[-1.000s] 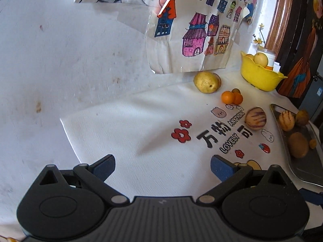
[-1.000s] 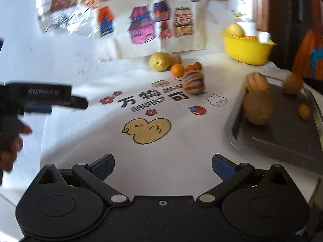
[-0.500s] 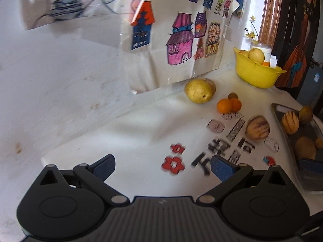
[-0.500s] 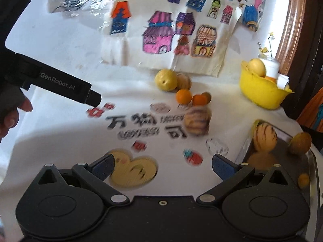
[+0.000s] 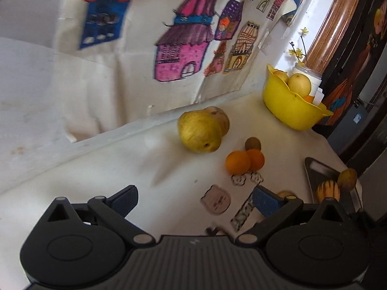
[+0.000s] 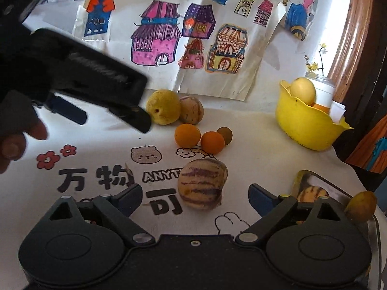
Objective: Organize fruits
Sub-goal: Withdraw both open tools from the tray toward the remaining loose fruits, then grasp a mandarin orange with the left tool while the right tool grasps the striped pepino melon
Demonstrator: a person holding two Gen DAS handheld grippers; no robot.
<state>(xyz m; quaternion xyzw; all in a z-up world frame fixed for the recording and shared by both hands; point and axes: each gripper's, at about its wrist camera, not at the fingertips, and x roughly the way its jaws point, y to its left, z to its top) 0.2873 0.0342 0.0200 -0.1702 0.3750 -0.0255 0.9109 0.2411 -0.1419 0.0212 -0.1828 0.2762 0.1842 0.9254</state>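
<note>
We hold both grippers empty with fingers spread wide, which we read as readiness to pick the next fruit. Nearest our right gripper (image 6: 194, 197) lies a purple-striped pepino melon (image 6: 202, 183) on the printed tablecloth (image 6: 101, 145), almost between its fingers and probably the right one's pick. Toward the table's right edge sits a dark metal tray (image 6: 372, 222) already carrying another striped melon (image 6: 312, 193) and a brownish-yellow fruit (image 6: 360, 205), so it looks like the sorting place. Farther in, two oranges (image 5: 244, 162) touch each other, a small brown fruit, possibly a kiwi (image 5: 252, 143), just behind them. Our left gripper (image 5: 193, 199) points at the yellow pear (image 5: 199, 131), with another striped melon (image 6: 191, 110) beside it, near the table's back edge. At the far right corner a yellow bowl (image 5: 290, 111) holds pale fruit.
</note>
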